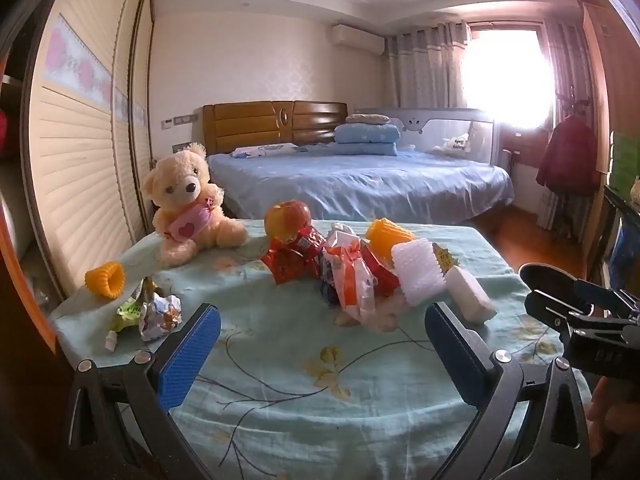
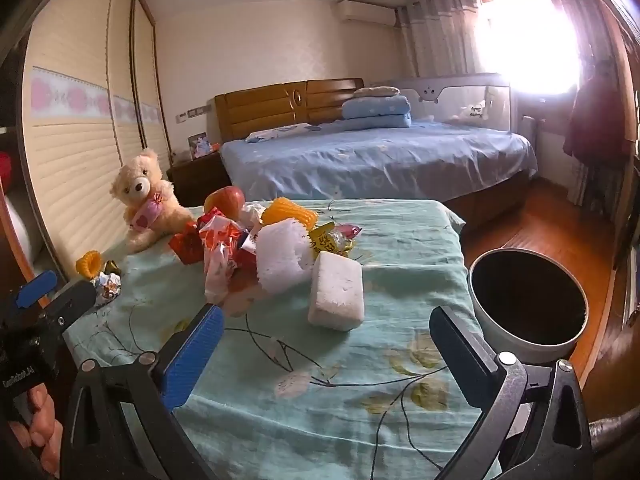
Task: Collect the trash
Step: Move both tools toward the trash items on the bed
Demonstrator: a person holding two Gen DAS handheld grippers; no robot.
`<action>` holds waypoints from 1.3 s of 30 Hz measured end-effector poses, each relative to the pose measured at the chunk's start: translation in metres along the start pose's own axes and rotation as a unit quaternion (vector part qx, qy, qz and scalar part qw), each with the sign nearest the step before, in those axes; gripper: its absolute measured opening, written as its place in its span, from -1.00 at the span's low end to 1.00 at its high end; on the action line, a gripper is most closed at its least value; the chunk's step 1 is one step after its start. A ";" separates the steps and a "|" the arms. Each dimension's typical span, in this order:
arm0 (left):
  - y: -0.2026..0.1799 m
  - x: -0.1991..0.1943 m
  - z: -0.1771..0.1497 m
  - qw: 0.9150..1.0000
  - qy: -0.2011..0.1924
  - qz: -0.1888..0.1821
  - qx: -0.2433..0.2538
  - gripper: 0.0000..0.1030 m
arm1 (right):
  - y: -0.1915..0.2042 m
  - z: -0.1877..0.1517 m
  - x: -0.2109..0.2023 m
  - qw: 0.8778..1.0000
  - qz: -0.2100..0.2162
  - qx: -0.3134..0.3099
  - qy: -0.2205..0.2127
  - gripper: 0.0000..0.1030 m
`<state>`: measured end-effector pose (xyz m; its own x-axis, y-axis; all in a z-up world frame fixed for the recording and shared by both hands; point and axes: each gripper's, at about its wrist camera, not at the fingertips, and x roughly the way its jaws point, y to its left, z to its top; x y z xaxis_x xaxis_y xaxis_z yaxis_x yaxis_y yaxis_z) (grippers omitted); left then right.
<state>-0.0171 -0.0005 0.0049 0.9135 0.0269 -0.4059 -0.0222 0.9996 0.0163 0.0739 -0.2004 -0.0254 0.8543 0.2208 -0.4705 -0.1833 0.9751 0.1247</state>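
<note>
Crumpled red and white snack wrappers are lying heaped mid-tabletop beside a white foam block; both tools, left tool and right tool, are hovering wide open, gripping nothing (round grey bin is waiting alongside).

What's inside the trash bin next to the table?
The trash bin shows only a dark interior from the right wrist view; no trash is visible inside, and its bottom is lost in shadow.

teddy bear by apple on floral tablecloth | bed behind | curtains at window
</note>
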 end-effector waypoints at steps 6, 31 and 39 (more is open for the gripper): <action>0.001 0.006 -0.001 1.000 0.005 0.001 0.001 0.99 | -0.002 0.000 0.002 1.000 0.003 0.002 0.005 1.00; -0.001 0.013 -0.005 1.000 0.007 -0.002 -0.002 0.99 | 0.000 0.005 -0.005 1.000 0.020 0.010 -0.008 1.00; -0.001 0.013 -0.005 1.000 0.008 -0.003 -0.002 0.99 | 0.000 0.005 -0.005 1.000 0.023 0.010 -0.005 1.00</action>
<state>-0.0071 -0.0006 -0.0050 0.9071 0.0217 -0.4204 -0.0189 0.9998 0.0108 0.0723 -0.2015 -0.0190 0.8504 0.2647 -0.4547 -0.2121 0.9634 0.1641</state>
